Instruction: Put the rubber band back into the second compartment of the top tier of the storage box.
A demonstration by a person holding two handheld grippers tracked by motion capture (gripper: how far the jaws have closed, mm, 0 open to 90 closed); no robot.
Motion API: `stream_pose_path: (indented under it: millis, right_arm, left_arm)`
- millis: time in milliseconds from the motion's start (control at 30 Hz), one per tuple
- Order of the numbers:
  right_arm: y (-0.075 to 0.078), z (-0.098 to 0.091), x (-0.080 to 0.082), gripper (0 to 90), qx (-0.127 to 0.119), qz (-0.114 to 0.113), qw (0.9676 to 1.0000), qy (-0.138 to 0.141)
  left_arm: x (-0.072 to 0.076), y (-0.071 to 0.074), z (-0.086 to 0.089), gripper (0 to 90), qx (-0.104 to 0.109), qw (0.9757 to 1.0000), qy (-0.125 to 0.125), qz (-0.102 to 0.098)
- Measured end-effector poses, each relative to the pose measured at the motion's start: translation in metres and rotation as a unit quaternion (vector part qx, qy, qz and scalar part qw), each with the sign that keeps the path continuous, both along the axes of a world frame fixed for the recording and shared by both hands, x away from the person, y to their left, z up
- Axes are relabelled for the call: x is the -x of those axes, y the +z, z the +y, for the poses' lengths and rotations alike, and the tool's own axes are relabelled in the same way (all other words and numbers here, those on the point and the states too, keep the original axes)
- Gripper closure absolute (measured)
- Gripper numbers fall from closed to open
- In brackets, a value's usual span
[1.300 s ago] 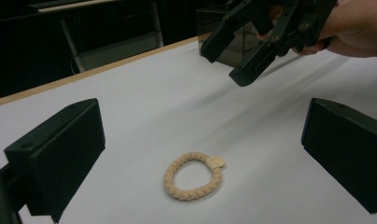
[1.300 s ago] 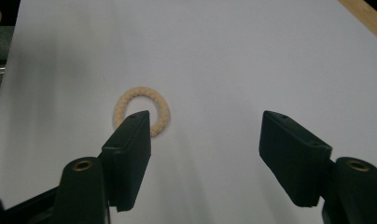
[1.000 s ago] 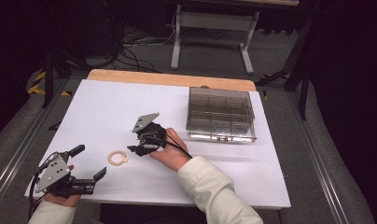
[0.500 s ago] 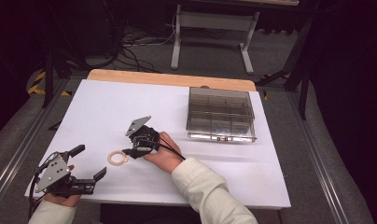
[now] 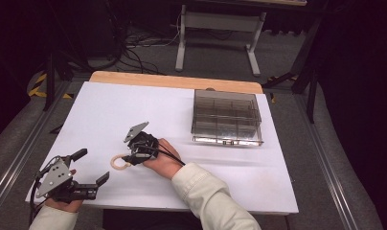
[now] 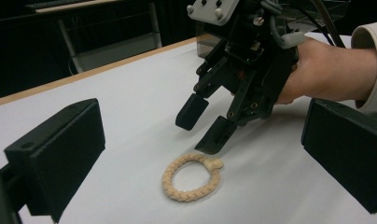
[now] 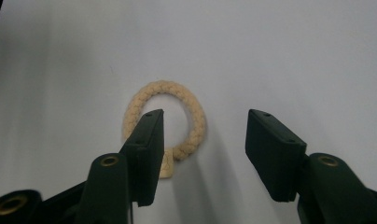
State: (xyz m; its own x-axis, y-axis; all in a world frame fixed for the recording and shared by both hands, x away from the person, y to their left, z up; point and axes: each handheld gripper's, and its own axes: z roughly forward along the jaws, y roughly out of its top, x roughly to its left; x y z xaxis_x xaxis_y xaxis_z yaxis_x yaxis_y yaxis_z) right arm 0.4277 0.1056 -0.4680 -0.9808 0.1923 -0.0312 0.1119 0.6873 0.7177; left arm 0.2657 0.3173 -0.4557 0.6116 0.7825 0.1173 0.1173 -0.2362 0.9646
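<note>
A cream braided rope ring (image 5: 119, 163) (image 6: 191, 177) lies flat on the white table (image 5: 134, 110), near the front left. My right gripper (image 5: 129, 160) (image 6: 206, 128) hangs tilted just above the ring's near side and does not touch it. In the right gripper view the ring (image 7: 196, 116) lies under the right gripper (image 7: 206, 116), one side between the jaws and the other side under the left jaw. These jaws have just been closing and are still open, pressing on nothing. My left gripper (image 5: 93, 166) rests open at the table's front left corner, its fingers (image 6: 60, 149) pointing at the ring.
A clear plastic box (image 5: 226, 117) with compartments stands at the back right of the table. A wooden strip (image 5: 172, 81) runs along the far edge. A metal stand (image 5: 215, 28) and cables are on the floor behind.
My right gripper has moved left and down to the ring, and its jaws stand narrower. The left gripper and the ring have stayed put.
</note>
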Motion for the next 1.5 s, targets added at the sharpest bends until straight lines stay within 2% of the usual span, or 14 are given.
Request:
stream_pose_path:
  millis: [100, 433, 567, 667, 833, 1067, 1367, 1500]
  right_arm:
    - [-0.002, 0.003, -0.001, 51.3, -0.002, -0.003, 1.0000, 0.001]
    - [-0.011, 0.009, -0.005, 64.5, 0.004, 0.018, 0.9998, -0.003]
    - [-0.013, 0.010, -0.006, 74.3, 0.008, 0.034, 0.9994, -0.005]
    - [-0.013, 0.010, -0.005, 82.9, 0.013, 0.036, 0.9992, -0.009]
    - [-0.013, 0.010, -0.005, 85.8, 0.011, 0.044, 0.9987, -0.023]
    - [-0.007, 0.005, -0.006, 86.2, 0.006, 0.053, 0.9982, -0.027]
    - [0.019, -0.012, -0.001, 85.9, -0.013, 0.026, 0.9990, -0.034]
    - [0.024, -0.017, 0.001, 85.9, -0.019, 0.018, 0.9990, -0.036]
  left_arm:
    - [0.000, 0.000, 0.000, 0.5, -0.001, 1.0000, 0.000, 0.000]
    - [-0.001, 0.000, 0.000, 0.5, -0.001, 1.0000, -0.002, -0.001]
    - [0.000, 0.000, 0.000, 0.6, 0.001, 1.0000, -0.002, 0.000]
    - [0.000, 0.000, 0.000, 0.5, 0.001, 1.0000, -0.002, 0.002]
    - [0.000, 0.000, 0.000, 0.5, -0.001, 1.0000, -0.001, -0.001]
    - [0.000, 0.000, 0.000, 0.5, 0.003, 1.0000, 0.000, 0.000]
    - [0.000, 0.000, 0.000, 0.5, 0.000, 1.0000, 0.000, 0.000]
    - [0.000, 0.000, 0.000, 0.5, -0.001, 1.0000, 0.001, -0.001]
